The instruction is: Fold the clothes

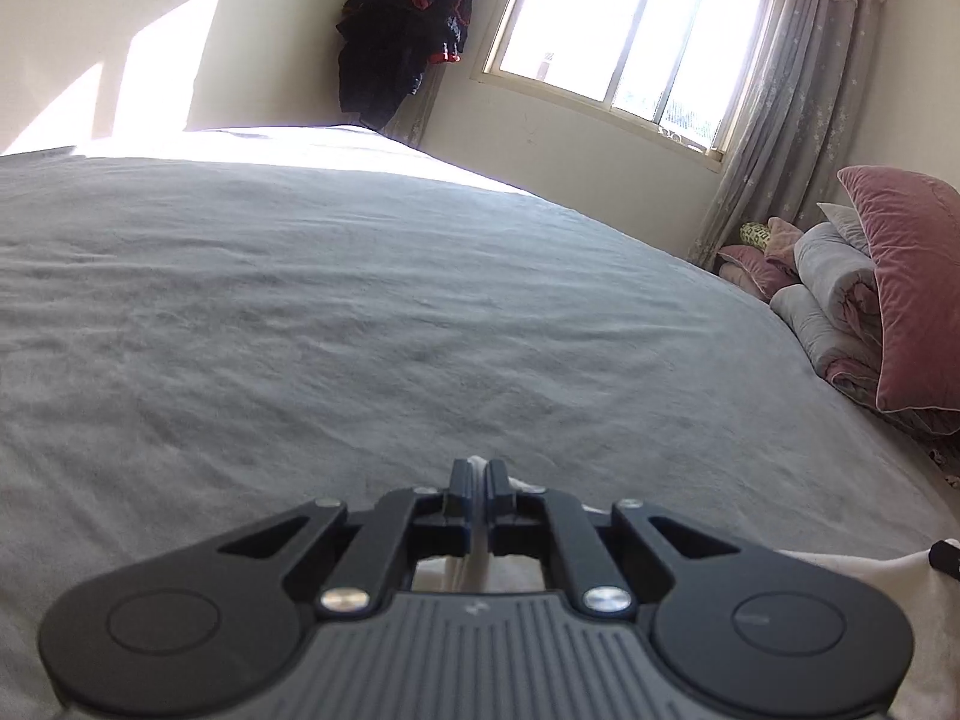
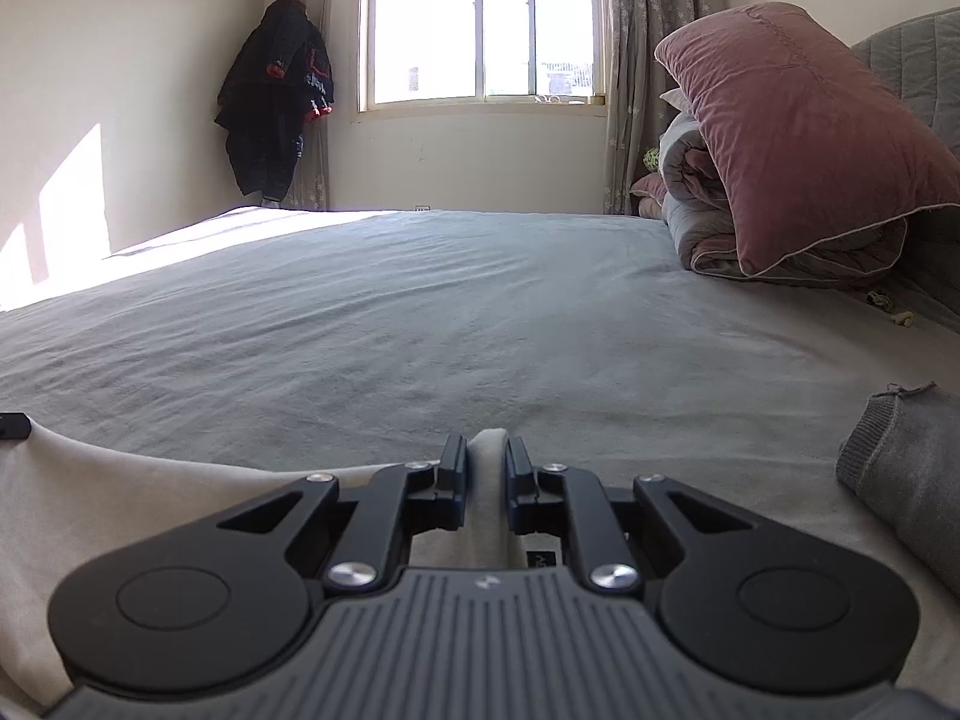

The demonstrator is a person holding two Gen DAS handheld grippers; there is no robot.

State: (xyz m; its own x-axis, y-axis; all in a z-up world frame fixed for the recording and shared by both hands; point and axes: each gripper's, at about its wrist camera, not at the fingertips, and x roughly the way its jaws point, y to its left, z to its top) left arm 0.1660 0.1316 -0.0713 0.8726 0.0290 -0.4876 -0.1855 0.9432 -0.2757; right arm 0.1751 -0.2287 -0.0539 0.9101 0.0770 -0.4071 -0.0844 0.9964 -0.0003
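Cream garment [image 2: 120, 504] pinched in both my tongs, low over the bed. My left tongs [image 1: 479, 471] are closed tight on a thin fold of it; the white cloth shows between the fingers [image 1: 459, 483] and runs back under the body. My right tongs [image 2: 486, 450] clamp a thicker rolled edge of the same cloth, jaws a bit wider apart than the left pair, the fold bulging up between them. In the right view the garment spreads left from my tongs across the near edge of the bed, flat on the sheet, and the dark tip at its far left edge looks like the other tongs, can't be sure. In the left view a bit of cream cloth [image 1: 864, 576] shows at lower right.

Grey sheet [image 2: 420, 312] covers the bed, lightly wrinkled, sunlit strip at the far side. Grey knit [image 2: 900, 474] lies on the sheet to the right of my right tongs, apart from the cream one. Pink pillow [image 2: 798, 138] leans on a rolled quilt [image 2: 690, 180] at the head end, right. Window [image 2: 480, 24] on the far wall with grey curtains [image 2: 630, 90]. Dark coat [image 2: 273, 102] hangs in the corner left of the window.
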